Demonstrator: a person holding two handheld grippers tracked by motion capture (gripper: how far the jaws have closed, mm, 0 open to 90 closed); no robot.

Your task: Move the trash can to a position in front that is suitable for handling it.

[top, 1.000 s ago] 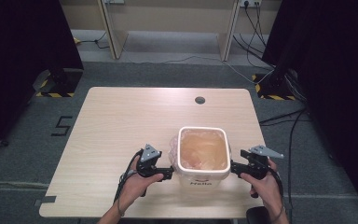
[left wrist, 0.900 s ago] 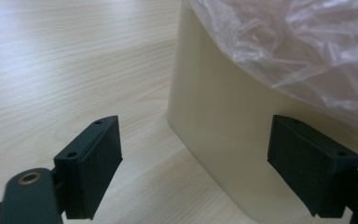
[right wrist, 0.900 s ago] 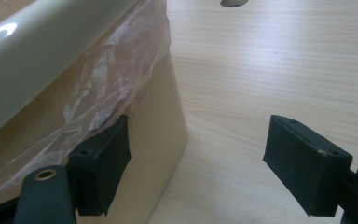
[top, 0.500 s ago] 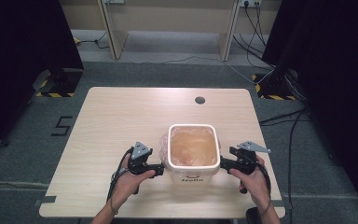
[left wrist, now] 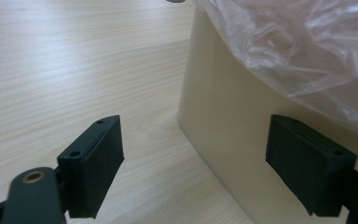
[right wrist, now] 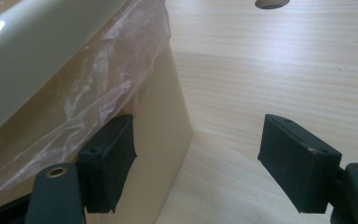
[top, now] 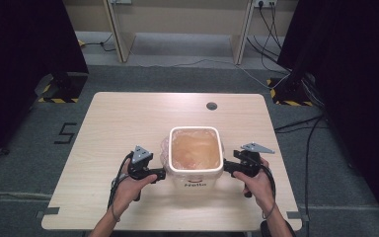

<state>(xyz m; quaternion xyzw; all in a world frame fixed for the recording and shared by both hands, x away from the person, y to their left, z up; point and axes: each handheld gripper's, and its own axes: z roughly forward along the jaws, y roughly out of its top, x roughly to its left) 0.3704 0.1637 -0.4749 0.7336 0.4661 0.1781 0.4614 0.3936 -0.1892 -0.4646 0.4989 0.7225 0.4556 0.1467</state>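
A cream square bin lined with a clear plastic bag stands on the wooden table, near its front. My left gripper is at the bin's left side, open; in the left gripper view one jaw lies against the bin wall and the other is over bare table. My right gripper is at the bin's right side, open. Its jaws have just been closing a little. In the right gripper view one jaw rests by the wall under the bag's edge; only the bin's corner reaches between them.
A round cable hole is in the table behind the bin. Bare wood lies to the left, right and back of the bin. Cables run over the grey floor beyond the table, and dark curtains hang at both sides.
The bin has slid left and a little away across the table, with both hands and grippers moving left alongside it.
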